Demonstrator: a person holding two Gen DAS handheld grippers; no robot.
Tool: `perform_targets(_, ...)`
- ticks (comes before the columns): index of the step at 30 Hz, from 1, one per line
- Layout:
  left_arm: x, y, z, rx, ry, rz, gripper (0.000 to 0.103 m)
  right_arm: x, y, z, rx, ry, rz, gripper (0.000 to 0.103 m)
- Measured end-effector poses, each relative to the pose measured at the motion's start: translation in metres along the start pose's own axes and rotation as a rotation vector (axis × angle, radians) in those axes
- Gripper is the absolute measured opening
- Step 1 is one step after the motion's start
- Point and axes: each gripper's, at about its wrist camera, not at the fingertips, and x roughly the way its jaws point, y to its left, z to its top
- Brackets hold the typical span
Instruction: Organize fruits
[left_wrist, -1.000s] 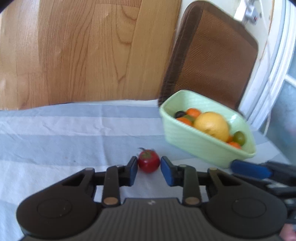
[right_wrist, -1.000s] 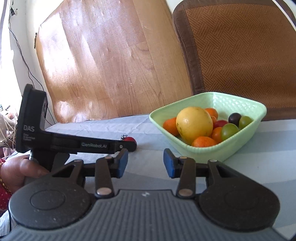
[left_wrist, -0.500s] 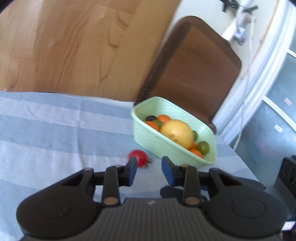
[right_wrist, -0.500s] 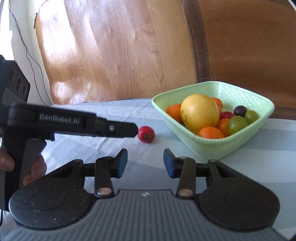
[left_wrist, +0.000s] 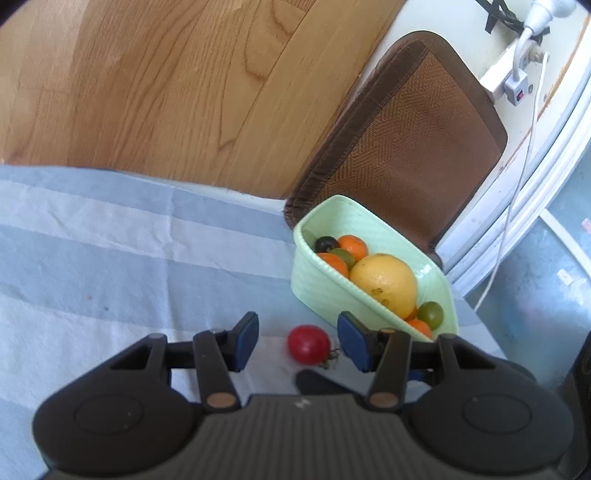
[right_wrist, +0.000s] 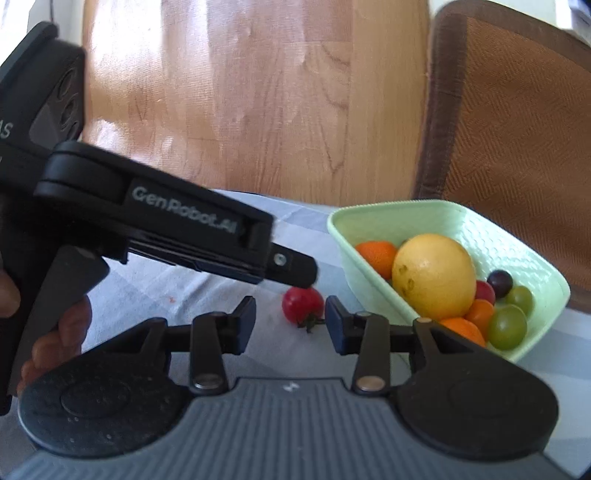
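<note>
Your left claw (left_wrist: 297, 341) wide around the red tomato (left_wrist: 308, 341) at lower centre, your right claw (right_wrist: 290, 325) wide likewise, green bowl (left_wrist: 325, 291) of fruit at right, striped surface (left_wrist: 110, 258).

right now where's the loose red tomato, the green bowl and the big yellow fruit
red tomato (left_wrist: 308, 341), left wrist view, middle of its red skin
green bowl (right_wrist: 391, 218), right wrist view, bare inner wall near the far rim
yellow fruit (right_wrist: 434, 277), right wrist view, centre of its rind
</note>
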Motion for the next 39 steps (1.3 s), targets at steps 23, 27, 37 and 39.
perform_targets(23, -0.014, -0.006, -0.015, 0.106, -0.103, 0.198, 0.056, -0.017, -0.017, -0.013, 0.295, -0.065, -0.089, 0.044)
perform_targets(27, -0.013, -0.006, -0.015, 0.113, -0.103, 0.206, 0.056, -0.017, -0.016, -0.012, 0.290, -0.061, -0.101, 0.044)
perform_targets(37, -0.024, 0.002, -0.009, 0.110, -0.176, 0.250, 0.057, -0.014, -0.014, -0.010, 0.283, -0.035, -0.113, 0.044)
perform_targets(39, -0.035, 0.012, -0.002, 0.087, -0.214, 0.264, 0.057, -0.013, -0.012, -0.009, 0.271, -0.032, -0.112, 0.044)
